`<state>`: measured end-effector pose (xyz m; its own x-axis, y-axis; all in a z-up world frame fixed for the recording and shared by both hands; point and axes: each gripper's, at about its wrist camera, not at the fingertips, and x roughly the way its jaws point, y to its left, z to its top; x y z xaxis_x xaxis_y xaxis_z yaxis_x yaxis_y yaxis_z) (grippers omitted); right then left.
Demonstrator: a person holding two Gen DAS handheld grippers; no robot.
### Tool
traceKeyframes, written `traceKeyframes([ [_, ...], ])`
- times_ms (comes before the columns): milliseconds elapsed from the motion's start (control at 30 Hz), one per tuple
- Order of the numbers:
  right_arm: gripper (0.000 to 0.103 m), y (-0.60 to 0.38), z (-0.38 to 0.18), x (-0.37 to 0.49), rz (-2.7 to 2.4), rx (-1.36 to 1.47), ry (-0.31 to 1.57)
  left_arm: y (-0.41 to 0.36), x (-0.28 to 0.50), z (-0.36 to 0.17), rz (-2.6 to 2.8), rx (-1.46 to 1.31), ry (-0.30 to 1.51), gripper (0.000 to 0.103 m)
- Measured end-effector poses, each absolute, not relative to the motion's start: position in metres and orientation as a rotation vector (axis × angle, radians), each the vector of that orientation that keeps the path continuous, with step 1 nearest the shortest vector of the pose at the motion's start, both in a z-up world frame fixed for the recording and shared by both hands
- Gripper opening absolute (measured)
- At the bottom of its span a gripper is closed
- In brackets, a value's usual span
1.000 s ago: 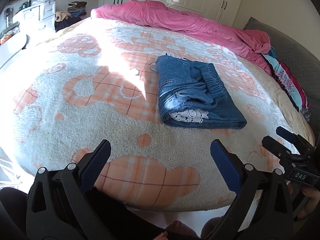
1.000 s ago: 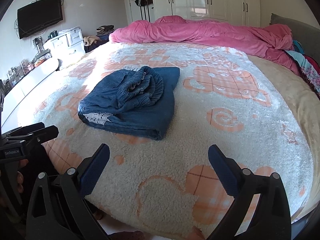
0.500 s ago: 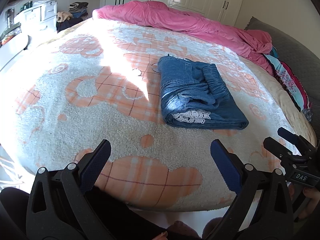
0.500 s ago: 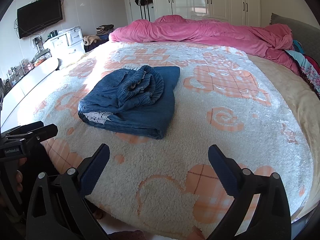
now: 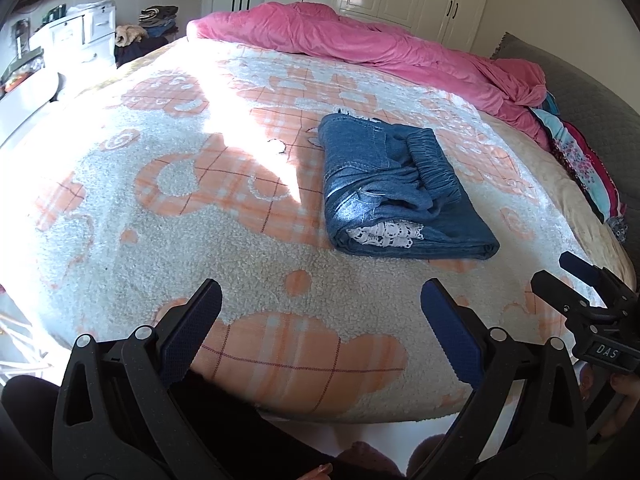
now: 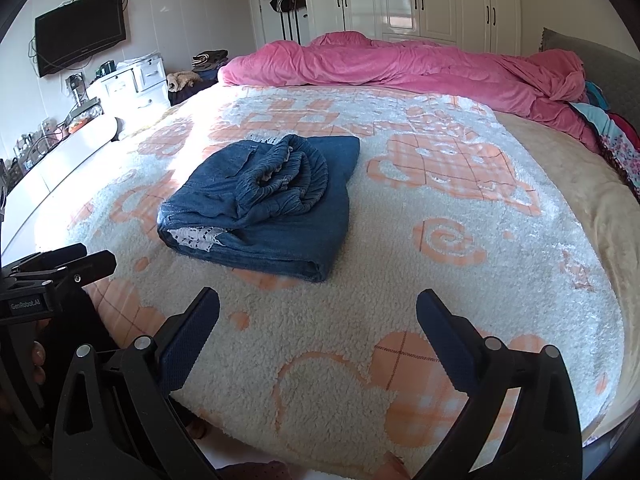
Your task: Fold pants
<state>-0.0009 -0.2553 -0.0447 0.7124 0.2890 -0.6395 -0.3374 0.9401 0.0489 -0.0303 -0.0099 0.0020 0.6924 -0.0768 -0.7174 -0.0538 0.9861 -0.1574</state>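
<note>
While you hold both tools low at the near edge of the bed, your left gripper (image 5: 320, 312) has its blue pads spread wide with nothing between them, hanging over the peach-checked patch of the blanket (image 5: 168, 248). Your right gripper (image 6: 318, 320) is spread just as wide and just as empty, over the fleecy white and peach pile on its own side. Each tool pokes into the other's view: the right one sits at the far right edge of the left camera, the left one at the far left edge of the right camera, with fingers wrapped round its handle.

Further in, well clear of both sets of pads, the pants (image 5: 396, 196) lie on the blanket as a folded blue denim bundle, roughly rectangular. Look at the right camera: the gathered waistband is bunched on top of the pants (image 6: 264, 204), and a strip of white lace peeks out at the near folded end. A bright band of sunlight falls across the blanket just to the left of the bundle.

Beyond that, a rumpled pink duvet (image 6: 400, 68) stretches along the far side of the bed. Behind it stand white wardrobe doors (image 6: 436, 0), and a dark television (image 6: 80, 32) hangs on the left wall.
</note>
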Motion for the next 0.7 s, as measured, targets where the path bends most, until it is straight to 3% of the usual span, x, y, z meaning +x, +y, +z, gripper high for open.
traceKeyframes([
  [700, 0.098, -0.2556, -0.0436, 0.0004, 0.337, -0.078, 0.697, -0.0111, -0.0299, 0.0026, -0.011, -0.161, 0.811, 0.094],
])
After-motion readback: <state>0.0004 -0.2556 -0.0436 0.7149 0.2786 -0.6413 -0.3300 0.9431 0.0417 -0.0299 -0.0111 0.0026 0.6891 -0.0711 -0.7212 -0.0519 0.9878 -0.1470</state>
